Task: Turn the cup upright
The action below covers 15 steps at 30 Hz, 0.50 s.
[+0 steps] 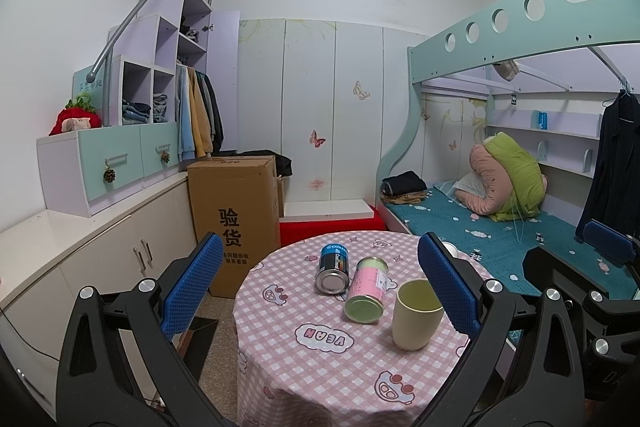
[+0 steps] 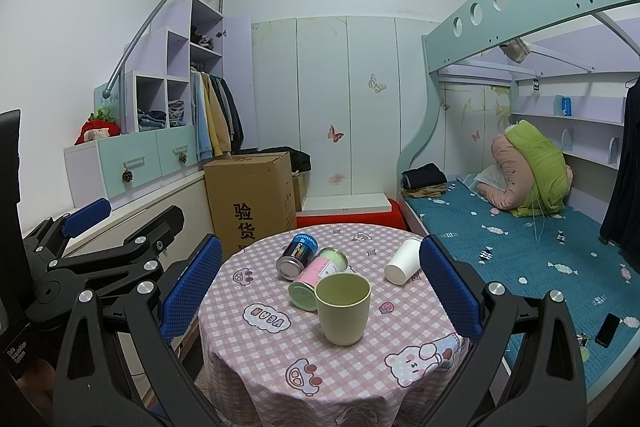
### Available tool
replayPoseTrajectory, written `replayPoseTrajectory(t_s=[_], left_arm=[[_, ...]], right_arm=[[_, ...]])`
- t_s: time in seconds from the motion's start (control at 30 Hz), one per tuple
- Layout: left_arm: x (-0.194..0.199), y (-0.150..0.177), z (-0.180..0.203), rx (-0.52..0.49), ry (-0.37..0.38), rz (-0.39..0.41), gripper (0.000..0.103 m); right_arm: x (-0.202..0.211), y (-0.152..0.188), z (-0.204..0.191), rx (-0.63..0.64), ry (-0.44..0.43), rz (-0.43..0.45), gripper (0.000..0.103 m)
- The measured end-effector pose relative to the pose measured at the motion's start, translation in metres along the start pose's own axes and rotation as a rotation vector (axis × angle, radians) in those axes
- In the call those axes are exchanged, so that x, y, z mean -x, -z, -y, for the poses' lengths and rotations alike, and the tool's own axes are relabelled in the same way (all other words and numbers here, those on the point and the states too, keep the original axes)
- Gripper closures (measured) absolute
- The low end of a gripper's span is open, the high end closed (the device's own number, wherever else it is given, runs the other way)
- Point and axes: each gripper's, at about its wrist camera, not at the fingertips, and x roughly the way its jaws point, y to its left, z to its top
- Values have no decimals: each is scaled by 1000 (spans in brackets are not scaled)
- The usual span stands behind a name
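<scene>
Both grippers spread, empty; green cup [image 2: 343, 308] upright; white cup [image 2: 403, 261] apparently toppled

On the round table [image 2: 280, 367] at lower centre of the frame I count two cans lying on their sides, one dark can [image 2: 298, 256] and one pink can [image 2: 318, 277]. There are two cups: one green cup [image 2: 343, 309] upright, one white cup [image 2: 402, 262] tipped over to its right. One cardboard box [image 2: 252, 199] stands left of centre.
</scene>
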Motion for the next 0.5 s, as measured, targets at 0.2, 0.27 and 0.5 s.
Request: replayPoseTrajectory(t_s=[0.2,0.27,0.5], left_arm=[[0,0,0,0,-1,0,5],[0,0,0,-1,-1,1,5],[0,0,0,-1,-1,0,5]], right_arm=[[0,0,0,-1,0,-1,8],[0,0,0,-1,1,-1,8],[-2,2,-3,-4,1,-3,8]])
